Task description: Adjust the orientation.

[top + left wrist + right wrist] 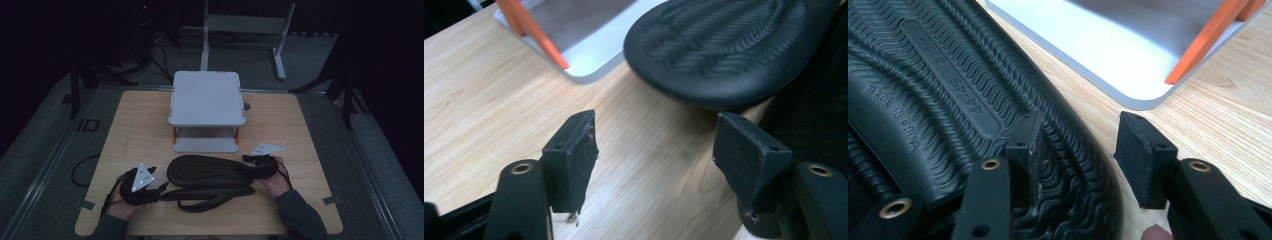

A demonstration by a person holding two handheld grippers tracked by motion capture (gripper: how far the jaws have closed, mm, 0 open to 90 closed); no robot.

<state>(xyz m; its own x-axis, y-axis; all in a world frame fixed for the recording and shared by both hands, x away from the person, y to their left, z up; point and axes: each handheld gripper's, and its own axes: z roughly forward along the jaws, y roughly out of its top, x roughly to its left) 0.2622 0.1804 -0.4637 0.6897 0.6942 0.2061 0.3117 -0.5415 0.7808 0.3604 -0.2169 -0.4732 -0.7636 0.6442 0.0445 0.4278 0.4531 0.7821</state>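
A black sandal (207,171) lies sole up on the wooden table (135,130), in front of a white two-level stand (206,97). A second black sandal (210,192) lies just nearer, its strap curling toward the front edge. My left gripper (156,178) is at the sandals' left end. Its jaws (656,145) stand open over bare wood, with the ribbed sole (729,45) just ahead. My right gripper (250,165) is at the right end. There its jaws (1080,150) straddle the rim of the sole (948,100), one finger over the tread, the other clear of the rim.
The stand's white base plate (1128,50) and an orange post (1208,40) lie close behind the sandal. Bare tabletop stretches left and right of the stand. A cable loops over the table's left edge (80,172). A metal frame (245,30) stands on the floor beyond.
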